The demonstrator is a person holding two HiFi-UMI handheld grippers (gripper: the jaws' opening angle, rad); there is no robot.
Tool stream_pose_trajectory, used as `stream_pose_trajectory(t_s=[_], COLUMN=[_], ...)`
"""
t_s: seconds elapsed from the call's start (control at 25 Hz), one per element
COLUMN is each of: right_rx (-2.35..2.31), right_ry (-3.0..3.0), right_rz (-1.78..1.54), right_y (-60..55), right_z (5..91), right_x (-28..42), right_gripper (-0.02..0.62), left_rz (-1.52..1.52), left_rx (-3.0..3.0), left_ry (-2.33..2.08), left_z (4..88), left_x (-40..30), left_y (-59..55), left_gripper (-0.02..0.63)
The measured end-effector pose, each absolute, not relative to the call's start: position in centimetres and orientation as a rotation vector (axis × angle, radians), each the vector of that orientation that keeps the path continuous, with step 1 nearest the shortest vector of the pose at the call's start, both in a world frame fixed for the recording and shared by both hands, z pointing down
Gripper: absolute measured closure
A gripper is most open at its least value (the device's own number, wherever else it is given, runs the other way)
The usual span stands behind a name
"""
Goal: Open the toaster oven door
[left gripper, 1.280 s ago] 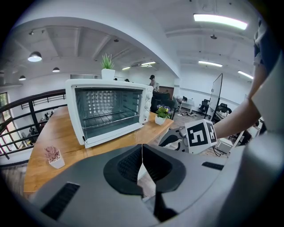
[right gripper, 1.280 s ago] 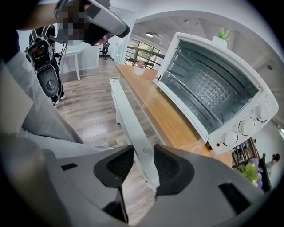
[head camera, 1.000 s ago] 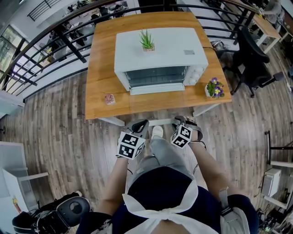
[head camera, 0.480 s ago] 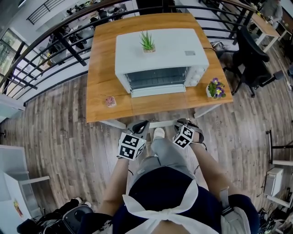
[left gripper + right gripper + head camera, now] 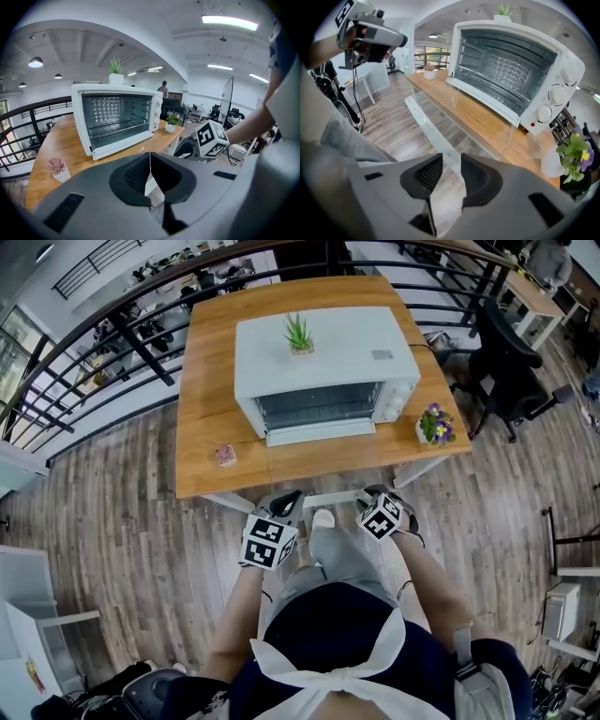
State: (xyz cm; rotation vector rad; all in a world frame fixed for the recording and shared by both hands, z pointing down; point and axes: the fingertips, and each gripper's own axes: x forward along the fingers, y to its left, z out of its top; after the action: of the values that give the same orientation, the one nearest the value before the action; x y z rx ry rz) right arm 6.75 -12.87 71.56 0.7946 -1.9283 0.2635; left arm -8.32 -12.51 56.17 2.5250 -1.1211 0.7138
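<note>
Standing well back from the wooden table [image 5: 211, 409], with the toaster oven [image 5: 323, 352] set on its middle, front turned this way and a small green plant [image 5: 299, 329] on its roof; well apart from both grippers. Low before the body, the left gripper [image 5: 149, 157] with jaws pressed fully together on nothing; beside it the right gripper [image 5: 451, 159], tilted down toward the floor, jaws partly apart after just closing a little, with only floor and the table's white crossbar [image 5: 423, 123] seen far behind the gap. Judged as the approach step, no contact made yet. Probably upright and shut, the glass door [image 5: 319, 404], with the wire rack [image 5: 117, 125] showing through it and a white strip [image 5: 123, 144] jutting along the lower edge; hard to be sure from this far, with no handle made out along the top edge. For the next move: need to step closer, lift the right gripper to the upper edge of the door, find the handle there and close the jaws around it; then pull outward and down in an arc about the lower hinge, not straight back. Better to keep clear of the three knobs [image 5: 555, 93] at the right of the front and of the purple flower pot [image 5: 436, 423] near the table corner; also to watch against dragging the oven forward while pulling, perhaps with the closed left gripper steadying the roof.
</note>
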Motion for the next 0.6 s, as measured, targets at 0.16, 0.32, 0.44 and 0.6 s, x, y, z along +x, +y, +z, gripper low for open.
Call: stream_pose_trajectory(t_s=[0.16,0.32,0.44,0.6], right_rx=[0.864,0.978,1.04,1.095], right_ry=[-1.996,-2.089,-2.153,-2.232], right_rz=[0.337,0.439,0.454,0.443], right_y=[-13.0,-13.2,-13.4,-13.2], right_z=[69.4,66.3,63.9,60.6], right_x=[6.4,5.7,5.2,4.5], right_gripper=[0.469,0.471,0.477,0.483], left_rz=[0.688,0.654,0.617,0.565], left_rx=[2.526,2.518,2.523,2.533], left_ry=[-1.143,-1.181,-1.209,-1.234], left_z=[55.4,54.3,53.5,52.4], left_x=[-8.4,-8.6,-8.6,-8.0], left_y=[-12.6,-12.6,-12.7,-12.7], left_gripper=[0.581,0.581,0.581,0.581])
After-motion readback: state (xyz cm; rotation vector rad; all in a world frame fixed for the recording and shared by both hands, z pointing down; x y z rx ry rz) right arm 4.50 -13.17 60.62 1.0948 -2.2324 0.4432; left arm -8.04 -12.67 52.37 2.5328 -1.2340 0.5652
